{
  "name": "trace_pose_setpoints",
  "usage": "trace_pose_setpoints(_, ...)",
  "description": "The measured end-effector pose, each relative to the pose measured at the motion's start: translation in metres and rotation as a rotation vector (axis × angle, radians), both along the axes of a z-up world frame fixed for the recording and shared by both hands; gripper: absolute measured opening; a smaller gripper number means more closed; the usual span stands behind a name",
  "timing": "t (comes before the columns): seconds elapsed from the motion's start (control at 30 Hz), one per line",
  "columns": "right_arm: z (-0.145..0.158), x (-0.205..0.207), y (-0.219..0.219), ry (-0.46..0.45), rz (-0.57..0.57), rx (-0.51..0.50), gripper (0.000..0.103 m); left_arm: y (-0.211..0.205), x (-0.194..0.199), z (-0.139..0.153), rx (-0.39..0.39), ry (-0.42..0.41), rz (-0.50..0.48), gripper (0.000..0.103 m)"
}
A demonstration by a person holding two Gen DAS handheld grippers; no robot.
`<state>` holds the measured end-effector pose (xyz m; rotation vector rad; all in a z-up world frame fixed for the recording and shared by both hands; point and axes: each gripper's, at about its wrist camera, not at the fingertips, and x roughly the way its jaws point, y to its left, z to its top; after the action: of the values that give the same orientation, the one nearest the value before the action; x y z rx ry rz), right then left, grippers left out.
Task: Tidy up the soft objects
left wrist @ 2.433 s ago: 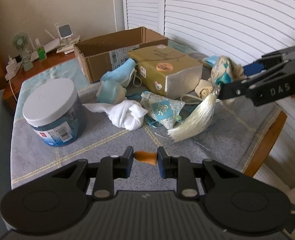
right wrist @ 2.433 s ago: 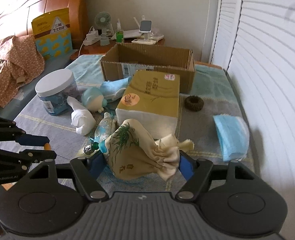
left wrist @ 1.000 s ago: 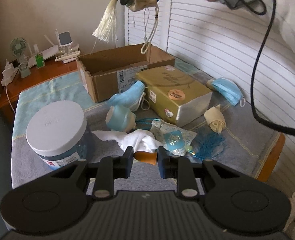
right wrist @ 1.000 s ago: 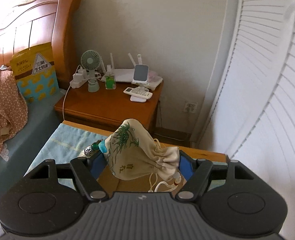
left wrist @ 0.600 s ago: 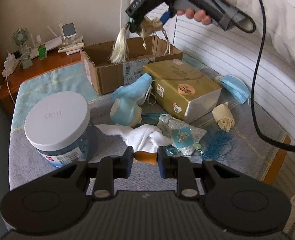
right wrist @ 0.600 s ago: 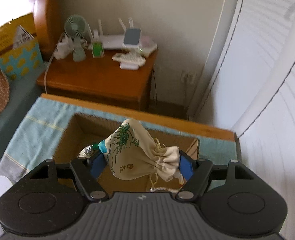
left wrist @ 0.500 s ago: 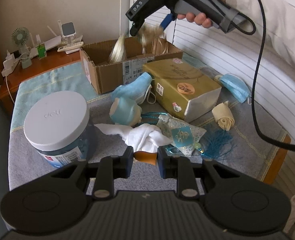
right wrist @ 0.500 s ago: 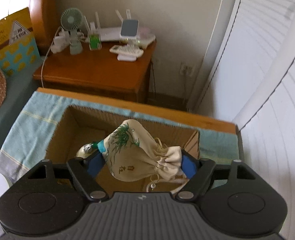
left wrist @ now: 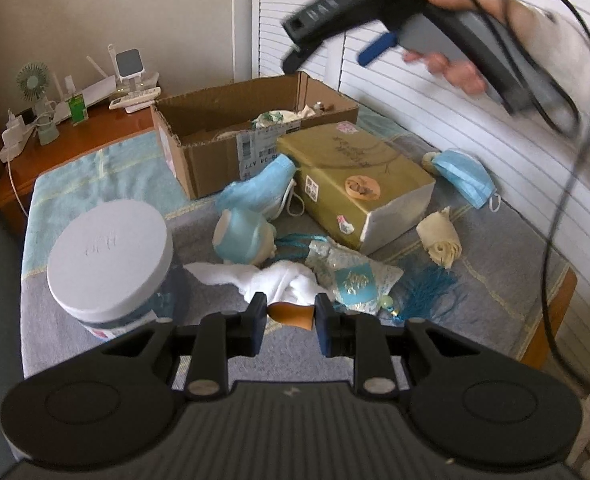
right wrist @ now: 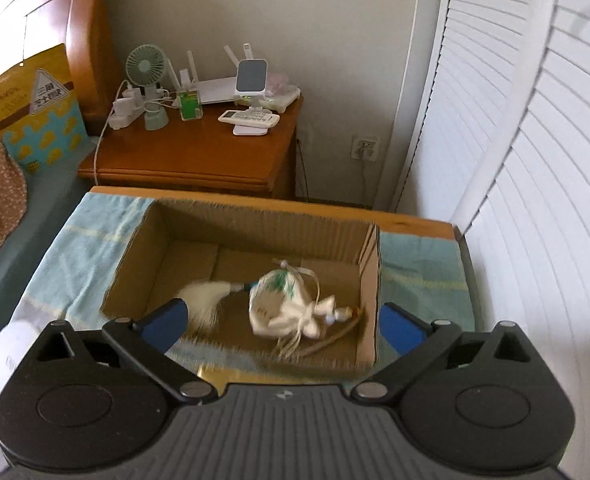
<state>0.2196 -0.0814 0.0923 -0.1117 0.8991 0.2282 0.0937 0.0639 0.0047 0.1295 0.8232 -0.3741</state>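
Right gripper hung above the box — jaws opening wide, nothing between them. Pouch lay inside the box near its right wall, cream tassel trailing to its left. Left gripper sat low over the bench, well short of the box — jaws closed on an orange piece.

a brown cardboard box lies ahead of the blue-padded right gripper; in it, a cream pouch with green sprigs and a white tassel. ahead of the left gripper: a white knotted cloth, a pale blue brocade sachet with a teal tassel, a gold-wrapped packet, a white-lidded jar.
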Motion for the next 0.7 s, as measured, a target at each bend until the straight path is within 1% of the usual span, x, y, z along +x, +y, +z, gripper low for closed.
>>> trace_pose_setpoints(0.23, -0.011, -0.061, -0.014, -0.078, -0.039, 0.023, 0.103, -0.002, 0.021, 0.021, 0.012, -0.019, 0.002, 0.024)
trace_pose_setpoints(0.33, -0.017, -0.086, -0.02, -0.117, -0.073, 0.031, 0.103, -0.004, 0.04, 0.032, 0.019, -0.032, 0.013, 0.024)
trace_pose_setpoints(0.4, -0.019, -0.101, -0.026, -0.137, -0.081, 0.046, 0.103, -0.004, 0.055, 0.04, 0.01, -0.037, 0.013, 0.024)
trace_pose_setpoints(0.5, -0.024, -0.116, -0.033, -0.138, -0.089, 0.054, 0.103, -0.005, 0.079, 0.052, -0.013, -0.036, 0.012, 0.024)
trace_pose_setpoints(0.6, -0.028, -0.125, -0.039, -0.13, -0.105, 0.048, 0.103, -0.013, 0.091, 0.058, 0.009, -0.055, 0.006, 0.024)
trace_pose_setpoints(0.7, -0.029, -0.13, -0.046, -0.129, -0.113, 0.045, 0.103, -0.021, 0.097, 0.061, 0.014, -0.057, -0.006, 0.025)
